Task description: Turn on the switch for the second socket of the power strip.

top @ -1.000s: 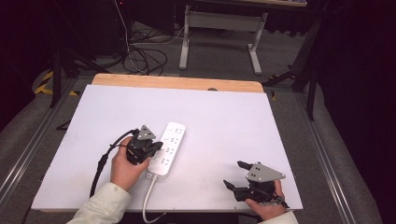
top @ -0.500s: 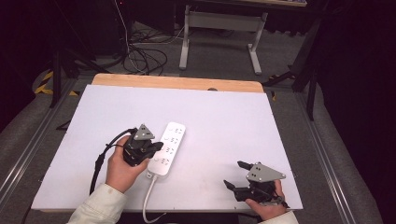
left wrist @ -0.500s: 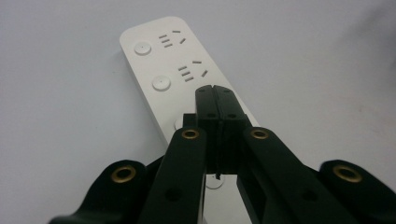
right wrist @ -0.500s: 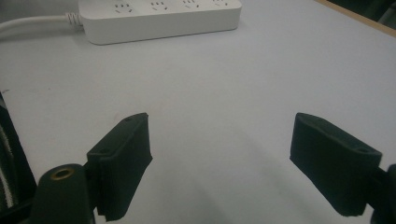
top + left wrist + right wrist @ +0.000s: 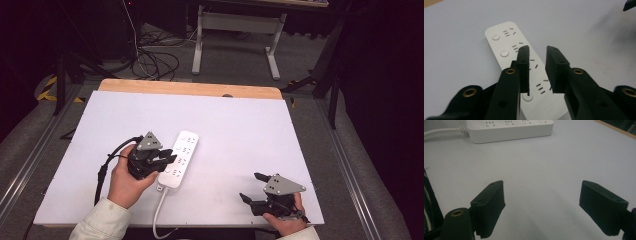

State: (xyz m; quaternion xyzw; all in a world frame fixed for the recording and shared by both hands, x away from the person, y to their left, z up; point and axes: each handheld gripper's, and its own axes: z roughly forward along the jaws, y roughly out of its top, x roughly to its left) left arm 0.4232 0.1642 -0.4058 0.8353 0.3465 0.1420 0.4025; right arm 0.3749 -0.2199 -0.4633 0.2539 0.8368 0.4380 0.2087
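floor: grey carpet (image 5: 240,62) | cables (image 5: 150,57) | white desk frame (image 5: 235,22) | room: dark

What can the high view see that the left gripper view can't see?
High view alone: the person's hands, the right gripper with jaws wide apart, the strip's white cord, and the floor cables beyond the table. Left gripper view alone: the round buttons beside the socket slots, up close. Both: the white power strip and the left gripper, jaws just opened, nothing between them.
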